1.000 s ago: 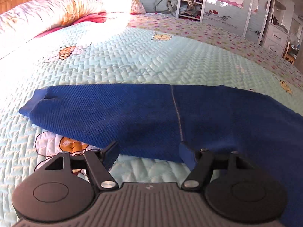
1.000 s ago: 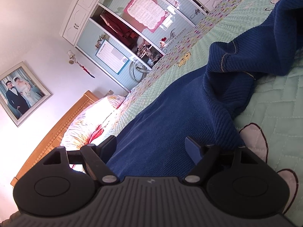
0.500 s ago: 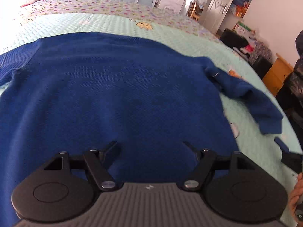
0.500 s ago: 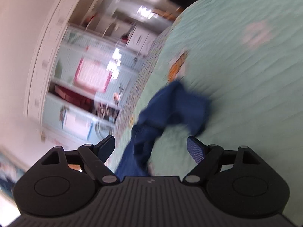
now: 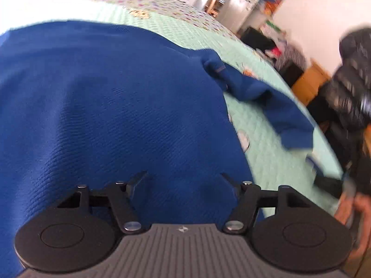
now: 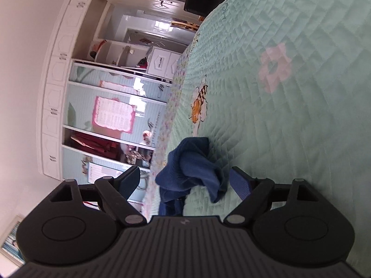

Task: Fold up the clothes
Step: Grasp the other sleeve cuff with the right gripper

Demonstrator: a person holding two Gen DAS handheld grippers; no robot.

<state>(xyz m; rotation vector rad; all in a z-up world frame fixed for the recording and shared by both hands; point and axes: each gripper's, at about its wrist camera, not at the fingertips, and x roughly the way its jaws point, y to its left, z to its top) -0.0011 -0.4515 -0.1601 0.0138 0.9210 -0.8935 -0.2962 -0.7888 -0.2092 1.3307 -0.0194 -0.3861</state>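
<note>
Blue knit: the sweater [image 5: 111, 97] lies spread flat on the bed's green quilt [image 5: 262, 125], back up.
Sleeve: one sleeve [image 5: 273, 106] trails off the body toward the right edge of the left wrist view; in the right wrist view it lies bunched [image 6: 192, 162].
Left tool [image 5: 184, 180]: over the sweater's body, pointing down at it, jaws closing with nothing pinched between them.
Right tool [image 6: 185, 180]: jaws wide apart, empty, the crumpled sleeve end just ahead between its fingers.
Key relation: the sleeve's long axis runs away from the body, and the right hand is nearer, so it likely takes it.
</note>
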